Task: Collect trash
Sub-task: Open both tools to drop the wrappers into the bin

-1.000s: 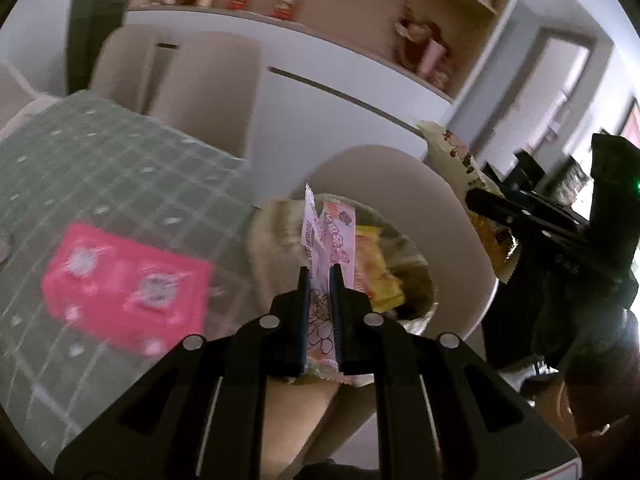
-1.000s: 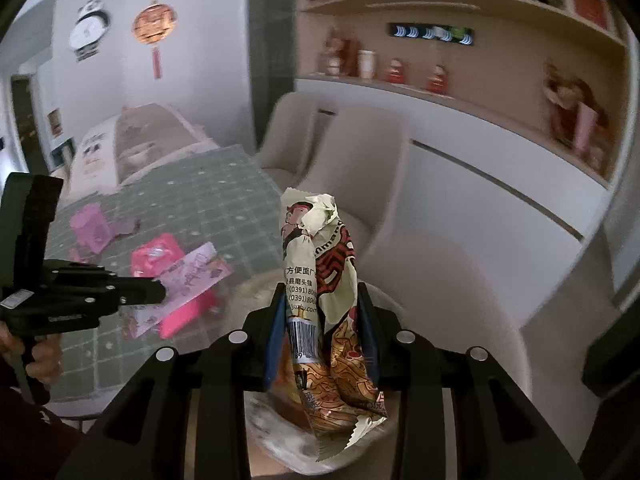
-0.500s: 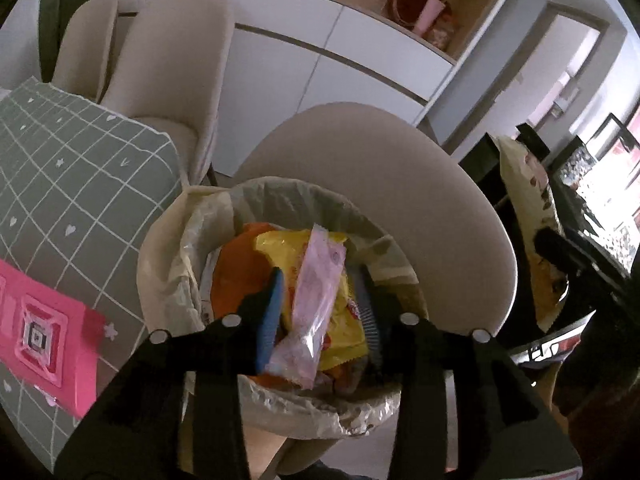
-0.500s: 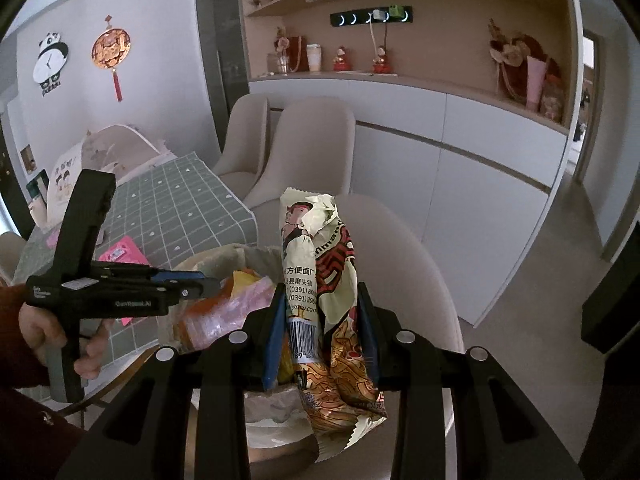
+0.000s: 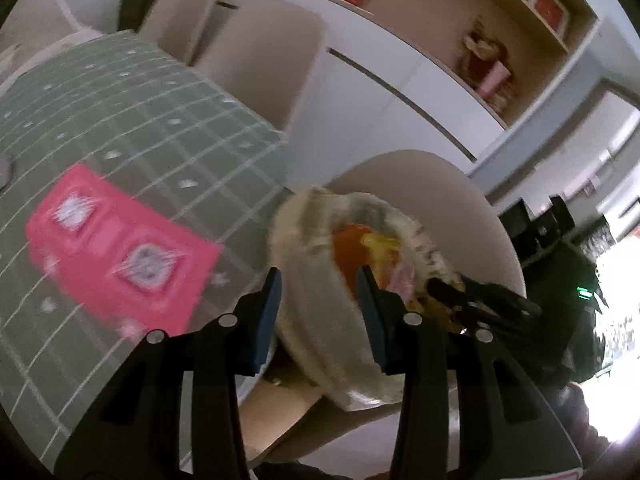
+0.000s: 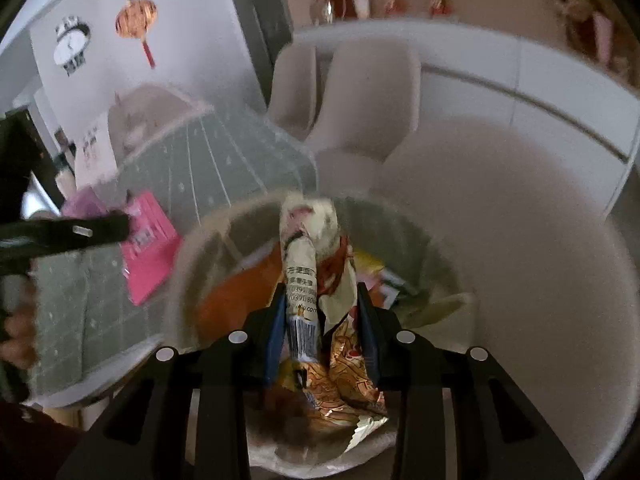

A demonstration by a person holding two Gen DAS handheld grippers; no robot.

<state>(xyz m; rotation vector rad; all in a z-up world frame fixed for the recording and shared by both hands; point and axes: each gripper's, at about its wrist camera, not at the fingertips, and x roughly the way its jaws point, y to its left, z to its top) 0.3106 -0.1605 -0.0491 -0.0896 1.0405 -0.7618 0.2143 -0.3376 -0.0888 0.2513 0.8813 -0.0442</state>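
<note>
A bin lined with a pale bag (image 5: 316,280) stands on a beige chair beside the table and holds orange and yellow wrappers (image 5: 360,248). My left gripper (image 5: 320,300) is open and empty, its jaws framing the bin's near wall. My right gripper (image 6: 320,312) is shut on a crumpled cream and red snack bag (image 6: 308,264) and holds it over the bin's mouth (image 6: 224,236). The right gripper also shows in the left wrist view (image 5: 480,300) at the bin's right rim. The left gripper shows in the right wrist view (image 6: 100,228) at the left.
A flat pink packet (image 5: 120,248) lies on the green checked tablecloth (image 5: 120,120) left of the bin; it also shows in the right wrist view (image 6: 148,248). Beige chairs (image 5: 256,60) and a white cabinet (image 5: 380,96) stand behind. The chair back (image 6: 500,220) curves round the bin.
My left gripper has let the pink wrapper fall into the bin, opened and pulled back towards the table. My right gripper has come down over the bin with the snack bag.
</note>
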